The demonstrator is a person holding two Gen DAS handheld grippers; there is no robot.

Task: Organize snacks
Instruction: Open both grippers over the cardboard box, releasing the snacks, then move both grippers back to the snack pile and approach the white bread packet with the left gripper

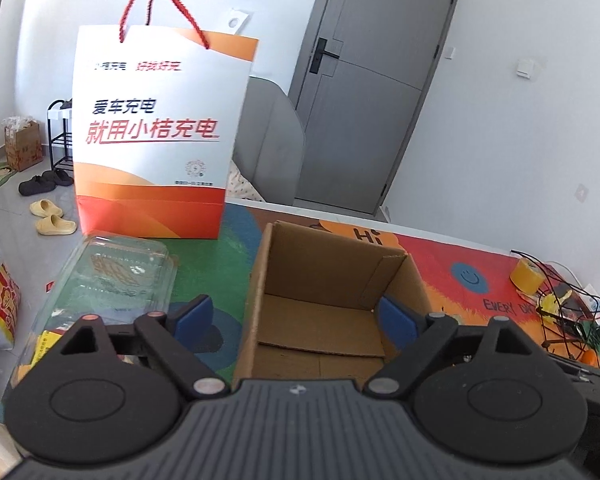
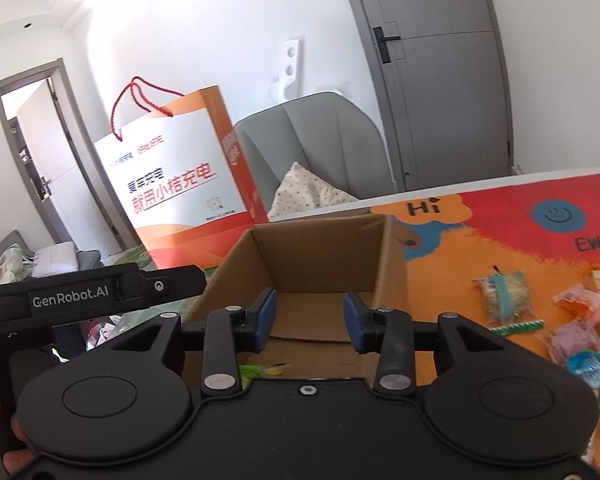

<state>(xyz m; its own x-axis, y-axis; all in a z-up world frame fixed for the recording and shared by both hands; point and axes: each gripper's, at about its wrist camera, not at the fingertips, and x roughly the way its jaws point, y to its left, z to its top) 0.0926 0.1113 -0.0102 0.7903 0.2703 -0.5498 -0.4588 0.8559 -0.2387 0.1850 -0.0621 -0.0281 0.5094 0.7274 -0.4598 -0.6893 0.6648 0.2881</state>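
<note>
Between the spread, empty fingers of the right gripper (image 2: 310, 320) sits the open cardboard box (image 2: 320, 264), a green wrapper (image 2: 256, 370) already on its floor, which suggests it is the collecting bin. Right of those fingers, wrapped snacks (image 2: 504, 294) lie scattered on the colourful mat (image 2: 520, 224), awaiting pickup. The left gripper (image 1: 296, 316), fingers wide apart and holding nothing, straddles the box's wall, a clear plastic clamshell (image 1: 112, 276) to its left.
</note>
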